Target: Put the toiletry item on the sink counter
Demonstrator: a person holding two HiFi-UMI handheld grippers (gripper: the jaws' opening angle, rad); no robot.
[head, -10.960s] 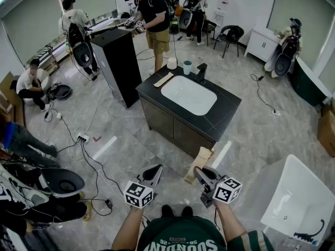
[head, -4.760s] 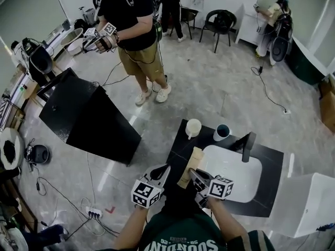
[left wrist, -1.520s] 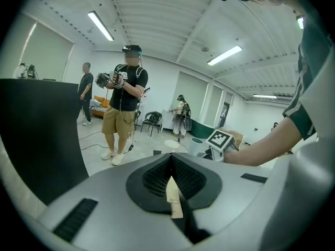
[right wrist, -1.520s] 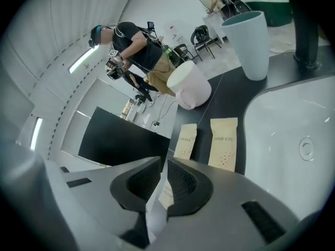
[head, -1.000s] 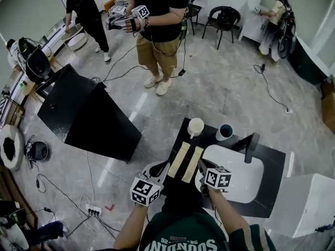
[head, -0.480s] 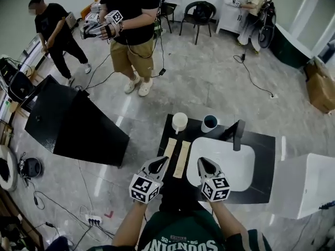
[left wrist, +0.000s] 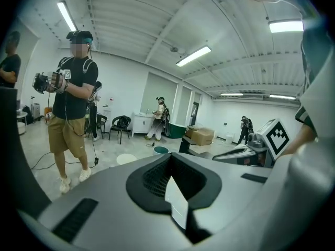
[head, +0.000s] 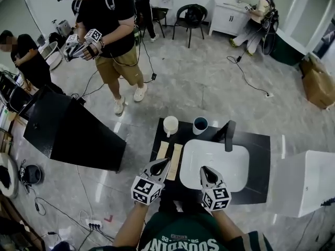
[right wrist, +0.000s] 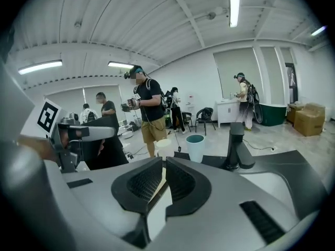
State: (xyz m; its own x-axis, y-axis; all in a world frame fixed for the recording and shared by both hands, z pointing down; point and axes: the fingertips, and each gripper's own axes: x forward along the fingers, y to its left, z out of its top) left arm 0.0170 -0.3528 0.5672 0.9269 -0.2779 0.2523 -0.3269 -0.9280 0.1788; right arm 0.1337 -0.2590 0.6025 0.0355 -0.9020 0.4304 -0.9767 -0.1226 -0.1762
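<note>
The left gripper (head: 163, 164) is sitting pressed together and the right gripper (head: 203, 170) is standing a slit apart, both pinching nothing. The set-down is looking done, so the best move is drawing them straight back without brushing anything. Two flat tan packets (head: 175, 155) are lying side by side on the black counter (head: 259, 140), just left of the white basin (head: 214, 163).
</note>
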